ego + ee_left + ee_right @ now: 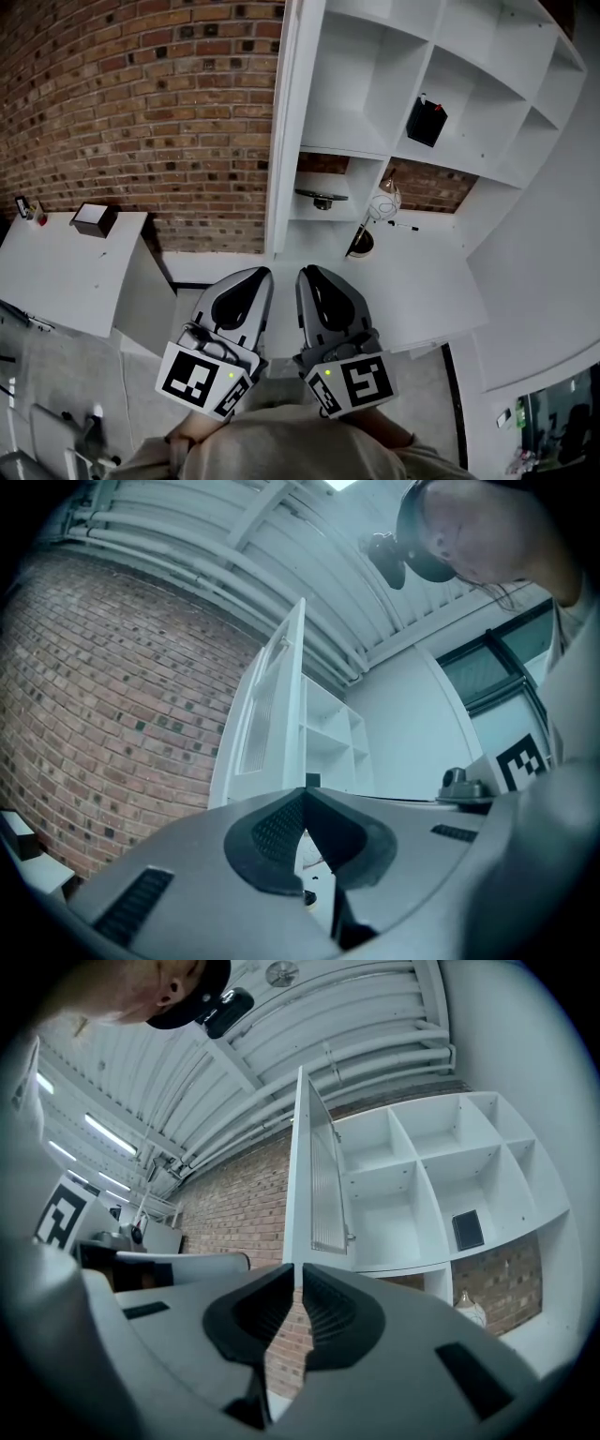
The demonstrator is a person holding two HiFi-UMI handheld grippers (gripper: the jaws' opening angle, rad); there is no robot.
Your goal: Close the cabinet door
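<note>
Head view puts my two tools low and side by side in front of me, the left gripper (258,274) and the right gripper (309,272), and neither touches anything. Each gripper view shows its jaws pressed together with nothing between them, so I have two blunt closed tips to work with. The tall white cabinet door with a slatted panel (284,122) stands wide open. It swings out from the left edge of the white open-shelved cabinet (375,84), with its thin free edge turned toward me and the red brick wall (141,94) on its far side. To my mind the step in hand is the approach, and a push will serve better than a grip. I would keep the jaws closed and bring the left gripper round to the brick-side face of the door. I would set the tip flat against that face near the free edge, where leverage is best, then follow the door's arc toward the shelves. What looks like a small knob (349,1237) sits on the shelf-side face, but pulling on it would put a tool in the closing gap. The right gripper should stay out of that gap, and I should ease off before the door meets the cabinet so it does not bounce back.
</note>
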